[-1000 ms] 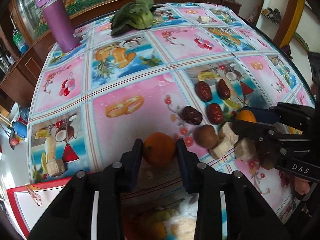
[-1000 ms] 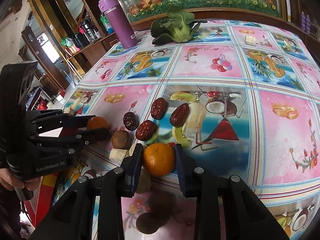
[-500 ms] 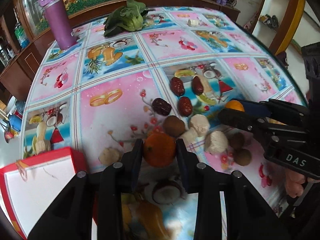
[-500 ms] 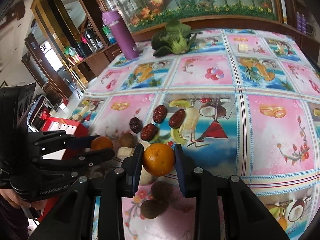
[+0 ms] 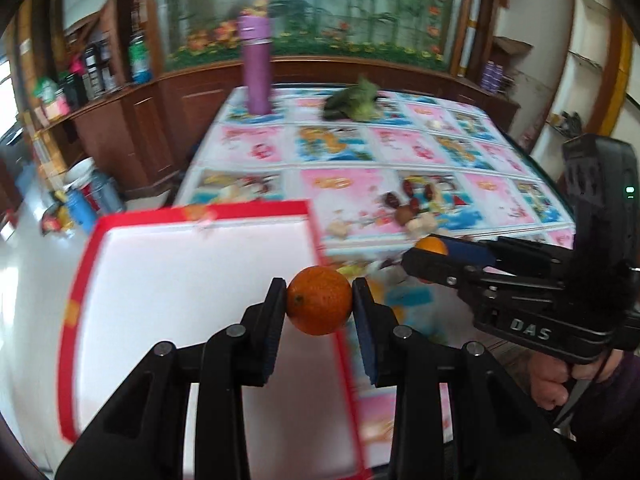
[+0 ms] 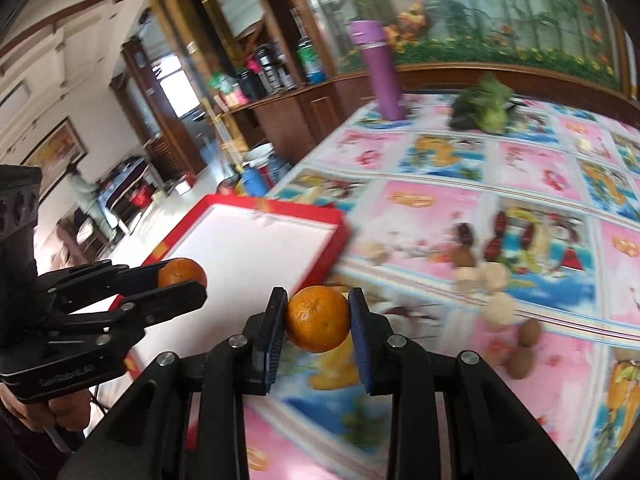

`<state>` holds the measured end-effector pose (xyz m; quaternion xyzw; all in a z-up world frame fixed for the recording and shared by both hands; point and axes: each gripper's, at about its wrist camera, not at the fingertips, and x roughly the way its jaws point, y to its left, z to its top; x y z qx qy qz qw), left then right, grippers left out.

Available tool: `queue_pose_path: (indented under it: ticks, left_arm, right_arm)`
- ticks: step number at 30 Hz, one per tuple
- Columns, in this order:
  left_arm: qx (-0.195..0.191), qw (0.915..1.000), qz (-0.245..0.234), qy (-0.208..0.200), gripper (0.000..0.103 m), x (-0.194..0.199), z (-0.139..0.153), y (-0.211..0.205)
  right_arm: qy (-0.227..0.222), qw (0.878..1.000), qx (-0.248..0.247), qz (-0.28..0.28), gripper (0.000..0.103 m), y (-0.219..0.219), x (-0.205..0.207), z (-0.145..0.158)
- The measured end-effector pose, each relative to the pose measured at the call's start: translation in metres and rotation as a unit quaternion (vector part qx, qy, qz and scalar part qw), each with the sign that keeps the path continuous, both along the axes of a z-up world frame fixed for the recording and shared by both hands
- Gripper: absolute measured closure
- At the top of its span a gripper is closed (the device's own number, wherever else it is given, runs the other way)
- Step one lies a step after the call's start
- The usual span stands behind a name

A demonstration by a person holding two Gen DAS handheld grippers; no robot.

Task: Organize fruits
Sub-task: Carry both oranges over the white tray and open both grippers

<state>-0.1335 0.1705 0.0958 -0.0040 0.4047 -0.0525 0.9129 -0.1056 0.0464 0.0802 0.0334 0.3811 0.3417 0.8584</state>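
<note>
My left gripper (image 5: 319, 306) is shut on an orange (image 5: 319, 306) and hangs above the right part of a red-rimmed white tray (image 5: 192, 272). My right gripper (image 6: 317, 318) is shut on a second orange (image 6: 317, 318) just off the tray's right edge (image 6: 336, 236), over the tablecloth. Each gripper shows in the other's view: the right gripper (image 5: 430, 252) with its orange (image 5: 430, 246), the left gripper (image 6: 182, 284) with its orange (image 6: 182, 273) over the tray. Dark red dates (image 6: 498, 234), brown round fruits (image 6: 528, 332) and pale chunks (image 6: 494, 276) lie on the table.
A purple bottle (image 5: 258, 76) and a leafy green vegetable (image 5: 354, 100) stand at the far end of the patterned table (image 5: 400, 148). Wooden cabinets (image 5: 132, 120) line the left and back. The tray sits at the table's near left corner. A hand (image 5: 554, 384) grips the right tool.
Both grippers lifted their oranges off the table and swung left toward the tray. The tray now fills much of the left wrist view, and the fruit pile has dropped away to the right.
</note>
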Motion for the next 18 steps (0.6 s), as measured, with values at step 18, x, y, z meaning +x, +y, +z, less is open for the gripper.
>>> queue_pose_path:
  ticks: [18]
  left_arm:
    - [0.021, 0.9908, 0.131, 0.027, 0.067, -0.03, -0.05, 0.082]
  right_arm:
    - [-0.001, 0.998, -0.064, 0.028, 0.073, 0.1, -0.007, -0.026]
